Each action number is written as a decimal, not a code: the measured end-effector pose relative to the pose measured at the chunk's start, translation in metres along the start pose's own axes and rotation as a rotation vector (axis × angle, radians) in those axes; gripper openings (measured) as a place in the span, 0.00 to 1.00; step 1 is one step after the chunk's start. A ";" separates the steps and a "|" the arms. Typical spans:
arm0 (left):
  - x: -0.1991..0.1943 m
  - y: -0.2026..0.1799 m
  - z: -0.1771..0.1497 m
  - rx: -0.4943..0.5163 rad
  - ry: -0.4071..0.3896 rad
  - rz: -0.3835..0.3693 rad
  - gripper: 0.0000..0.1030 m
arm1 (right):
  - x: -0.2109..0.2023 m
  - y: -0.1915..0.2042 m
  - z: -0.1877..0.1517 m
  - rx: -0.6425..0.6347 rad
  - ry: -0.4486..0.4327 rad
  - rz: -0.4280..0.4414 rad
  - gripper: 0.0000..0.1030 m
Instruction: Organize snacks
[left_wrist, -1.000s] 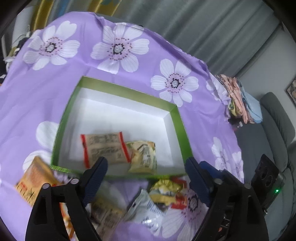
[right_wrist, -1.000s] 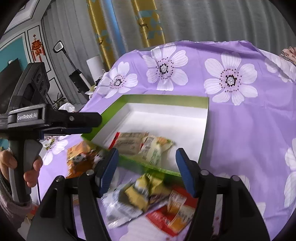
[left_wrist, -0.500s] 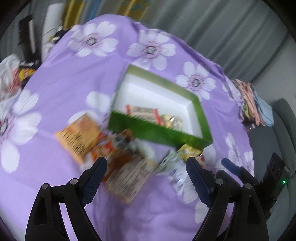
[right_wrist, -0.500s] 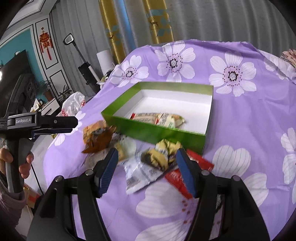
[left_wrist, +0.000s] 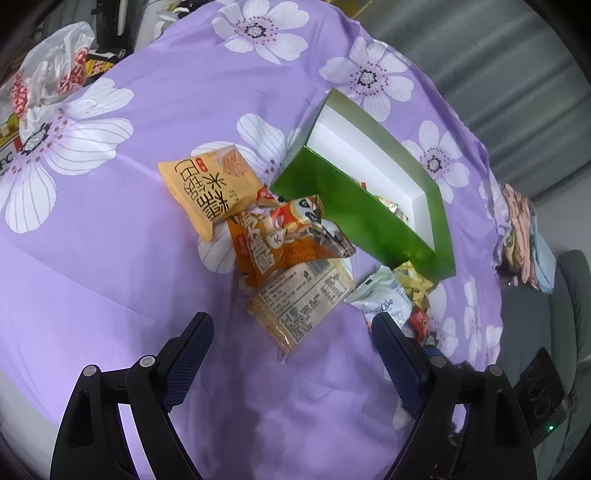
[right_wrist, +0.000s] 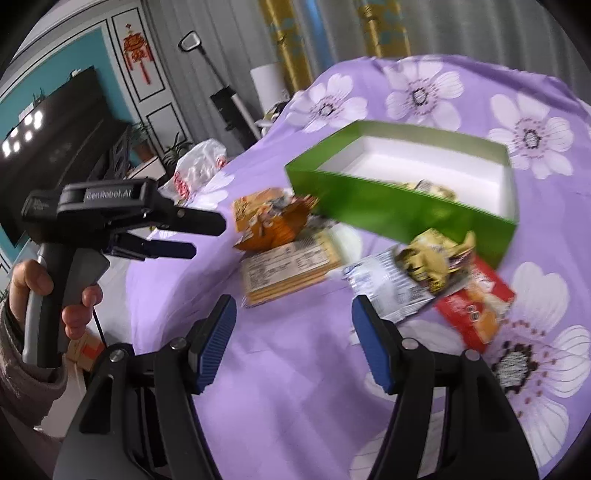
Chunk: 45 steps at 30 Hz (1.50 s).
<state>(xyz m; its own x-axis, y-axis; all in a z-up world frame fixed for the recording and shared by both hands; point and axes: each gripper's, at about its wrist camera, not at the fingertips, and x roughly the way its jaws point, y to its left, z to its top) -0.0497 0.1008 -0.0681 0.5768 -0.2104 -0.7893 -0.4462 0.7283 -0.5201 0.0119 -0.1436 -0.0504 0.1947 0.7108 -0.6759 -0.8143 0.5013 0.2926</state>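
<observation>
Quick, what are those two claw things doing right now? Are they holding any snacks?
Left gripper: open, holding nothing, over the purple cloth short of the snack packets.
Right gripper: open, holding nothing either.

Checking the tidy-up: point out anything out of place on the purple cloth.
Most snacks still lie in a loose overlapping heap outside the green box, against its near wall. A red packet sits partly under others. Nothing looks spilled or torn.
</observation>
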 end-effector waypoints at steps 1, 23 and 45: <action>0.001 0.000 -0.001 0.001 0.004 -0.002 0.85 | 0.004 0.001 0.000 0.001 0.009 0.004 0.63; 0.041 0.005 -0.012 -0.074 0.088 -0.054 0.85 | 0.076 -0.017 0.029 -0.081 0.058 -0.048 0.48; 0.032 0.028 -0.022 -0.211 0.050 -0.077 0.84 | 0.125 -0.014 0.070 -0.273 0.287 0.012 0.59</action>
<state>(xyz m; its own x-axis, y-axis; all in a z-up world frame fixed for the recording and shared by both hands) -0.0588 0.1000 -0.1145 0.5821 -0.2962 -0.7573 -0.5383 0.5576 -0.6319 0.0857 -0.0272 -0.0915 0.0553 0.5294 -0.8466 -0.9385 0.3171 0.1370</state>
